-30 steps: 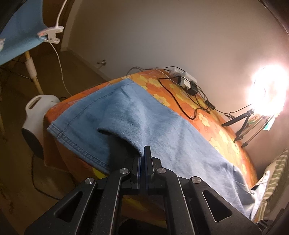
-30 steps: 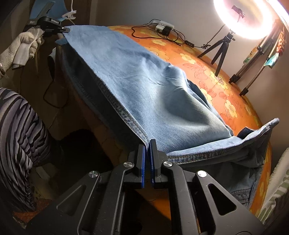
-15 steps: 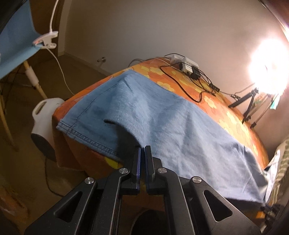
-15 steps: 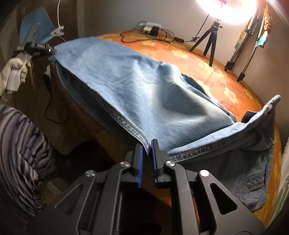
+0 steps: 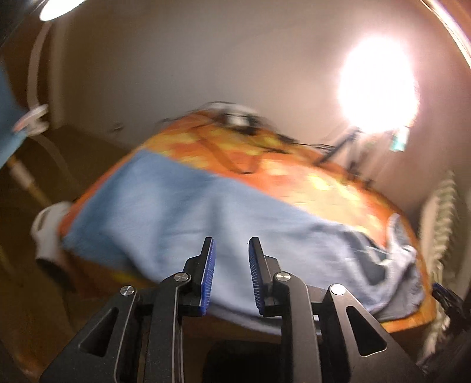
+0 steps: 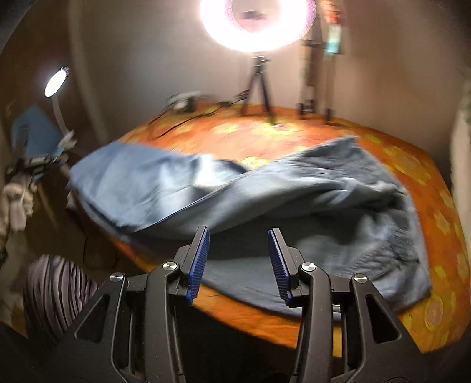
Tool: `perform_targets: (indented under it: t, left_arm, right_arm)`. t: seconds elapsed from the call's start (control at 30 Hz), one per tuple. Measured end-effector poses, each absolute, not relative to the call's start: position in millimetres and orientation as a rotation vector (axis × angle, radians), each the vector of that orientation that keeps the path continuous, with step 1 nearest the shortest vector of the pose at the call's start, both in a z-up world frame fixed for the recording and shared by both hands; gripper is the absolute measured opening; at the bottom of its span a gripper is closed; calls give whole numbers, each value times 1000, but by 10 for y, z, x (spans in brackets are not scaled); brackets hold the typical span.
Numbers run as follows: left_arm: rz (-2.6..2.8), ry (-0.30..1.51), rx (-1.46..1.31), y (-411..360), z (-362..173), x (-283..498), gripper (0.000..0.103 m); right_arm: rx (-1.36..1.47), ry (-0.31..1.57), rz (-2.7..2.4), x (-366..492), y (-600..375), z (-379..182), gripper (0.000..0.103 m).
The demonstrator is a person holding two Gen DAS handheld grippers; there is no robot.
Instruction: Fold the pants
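Note:
The blue denim pants (image 5: 206,218) lie along the near edge of the orange flowered table (image 5: 318,182). In the right wrist view the pants (image 6: 294,203) lie rumpled, with the waist end bunched at the right and the legs stretching left. My left gripper (image 5: 231,250) is open and empty, just above the near edge of the pants. My right gripper (image 6: 239,235) is open and empty, near the pants' front edge. Both views are blurred by motion.
A bright ring light (image 6: 256,20) on a tripod (image 6: 259,85) stands at the table's back, with cables and a power strip (image 5: 235,117) beside it. A desk lamp (image 6: 56,84) and blue chair (image 6: 32,132) stand left. The person's striped leg (image 6: 56,288) is at lower left.
Both grippers have opened and let go of the pants' edge. The pants have dropped onto the table. Both grippers have pulled back and tilted up.

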State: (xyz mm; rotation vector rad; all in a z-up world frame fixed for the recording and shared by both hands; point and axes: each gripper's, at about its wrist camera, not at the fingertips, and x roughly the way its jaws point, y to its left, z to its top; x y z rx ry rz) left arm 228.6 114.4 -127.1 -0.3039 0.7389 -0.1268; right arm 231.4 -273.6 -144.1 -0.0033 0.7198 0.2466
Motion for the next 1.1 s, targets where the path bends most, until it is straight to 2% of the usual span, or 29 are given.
perform_targets:
  t: [0.1, 0.2, 0.3, 0.43, 0.53, 0.6, 0.67, 1.1]
  left_arm:
    - [-276, 757, -313, 619, -1113, 2538, 38]
    - [-383, 776, -281, 71, -989, 2779, 40]
    - [-499, 808, -245, -570, -927, 3013, 47]
    - [-609, 872, -222, -1301, -975, 3303, 49]
    - [-674, 940, -234, -1737, -1124, 3511, 58]
    - [-697, 992, -246, -1954, -1233, 3633, 58]
    - [-719, 1040, -257, -2140, -1354, 3754, 58]
    - [-728, 1170, -265, -2849, -1821, 4320, 59]
  right_arm:
    - [73, 709, 187, 2352, -3035, -1395, 44]
    - [104, 692, 120, 2391, -3293, -1364, 44]
    - [160, 695, 47, 2446, -3590, -1395, 44]
    - [223, 709, -23, 2462, -3958, -1524, 44]
    - [270, 732, -81, 2448, -4236, -1599, 44]
    - [277, 743, -127, 2445, -4404, -1640, 47]
    - [307, 755, -178, 2415, -4594, -1696, 58]
    - [609, 834, -272, 2267, -5447, -2138, 59]
